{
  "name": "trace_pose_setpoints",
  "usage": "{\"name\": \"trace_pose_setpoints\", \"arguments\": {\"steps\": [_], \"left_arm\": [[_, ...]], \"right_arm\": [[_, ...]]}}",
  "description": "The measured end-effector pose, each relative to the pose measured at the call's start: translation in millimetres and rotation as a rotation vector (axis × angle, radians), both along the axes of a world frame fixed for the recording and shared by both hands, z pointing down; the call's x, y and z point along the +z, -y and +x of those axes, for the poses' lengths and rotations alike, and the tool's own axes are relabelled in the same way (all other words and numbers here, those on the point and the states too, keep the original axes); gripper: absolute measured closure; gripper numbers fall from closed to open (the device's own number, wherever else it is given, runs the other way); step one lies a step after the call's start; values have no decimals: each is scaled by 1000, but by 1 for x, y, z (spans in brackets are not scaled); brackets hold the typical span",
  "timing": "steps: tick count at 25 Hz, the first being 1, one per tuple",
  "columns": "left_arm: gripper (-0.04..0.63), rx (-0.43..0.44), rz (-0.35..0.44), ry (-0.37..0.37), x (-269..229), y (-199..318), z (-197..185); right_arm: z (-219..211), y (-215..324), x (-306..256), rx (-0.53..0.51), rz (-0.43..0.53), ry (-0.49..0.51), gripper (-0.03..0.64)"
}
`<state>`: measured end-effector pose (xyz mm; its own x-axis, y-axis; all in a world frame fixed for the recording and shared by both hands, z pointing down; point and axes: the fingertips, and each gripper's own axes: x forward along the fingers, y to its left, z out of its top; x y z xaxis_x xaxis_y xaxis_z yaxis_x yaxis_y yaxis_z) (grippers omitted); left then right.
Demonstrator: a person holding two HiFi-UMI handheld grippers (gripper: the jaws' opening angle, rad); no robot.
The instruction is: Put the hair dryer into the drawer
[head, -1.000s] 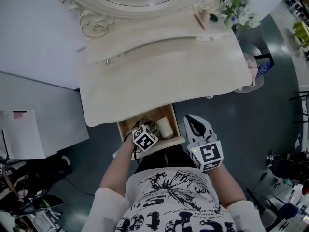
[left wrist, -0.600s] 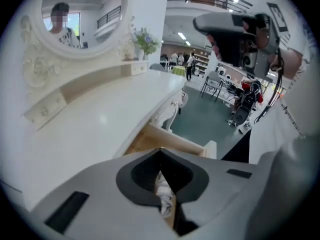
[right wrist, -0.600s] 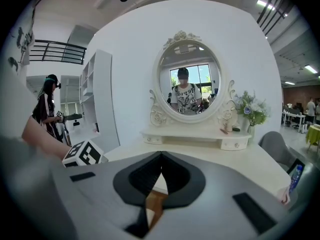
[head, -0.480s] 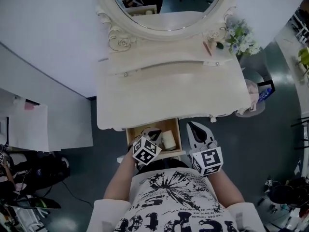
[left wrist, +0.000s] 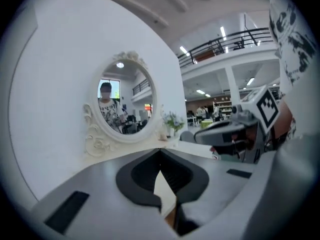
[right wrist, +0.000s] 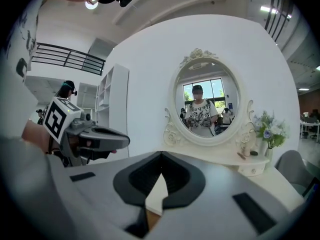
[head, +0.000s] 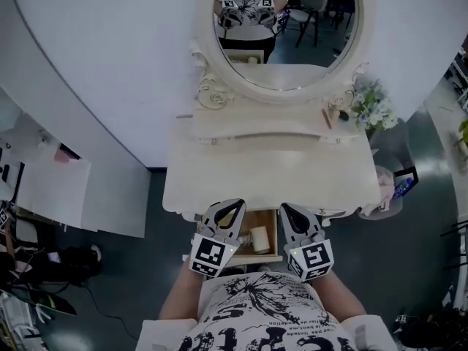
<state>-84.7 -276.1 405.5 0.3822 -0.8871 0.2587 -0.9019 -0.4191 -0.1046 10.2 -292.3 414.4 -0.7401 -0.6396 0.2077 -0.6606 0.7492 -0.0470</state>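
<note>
**Dryer in the open drawer, both tongs clenched on nothing**

The hair dryer [head: 259, 240] lies inside the drawer [head: 256, 259], which stands pulled out from under the front edge of the surface [head: 270, 174]. Only a pale, rounded, barrel-like part of it shows in the head view, in the right half of the drawer. That part looks slightly tilted against the drawer's walls. The rest is hidden behind the left tongs [head: 232, 205], so its long axis and which way it points cannot be told with certainty.

The left tongs hang over the drawer's left side and the right tongs [head: 287, 208] just beside its right wall. Both are above the drawer and apart from the dryer. Both aim away from the person, roughly level, toward the mirror [head: 285, 28] at the back of the surface.

In each gripper view the jaws meet at their tips with nothing between them, so both tongs are clenched and empty. Each gripper view also shows the other tongs alongside.

A bunch of flowers [head: 373, 104] stands at the right rear corner of the surface. The mirror reflects the person holding both tongs.
</note>
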Motion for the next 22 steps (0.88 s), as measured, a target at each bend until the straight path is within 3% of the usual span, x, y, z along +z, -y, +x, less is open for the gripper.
{"name": "trace_pose_setpoints", "arguments": {"steps": [3,10,14,22], "left_arm": [[575,-55,99,-73,-37,-10,-15],[575,-185,176,-147,-67,-25,-54],[575,-210,171,-161,-65,-27,-63],[575,-171,149,-148,-63,-25,-53]], "right_arm": [[-5,-2,-12,-11,31,17,601],[-5,-3,-29,-17,71,43,601],[-7,-3,-36,-17,83,57,601],[-8,-2,-35,-13,74,56,601]]}}
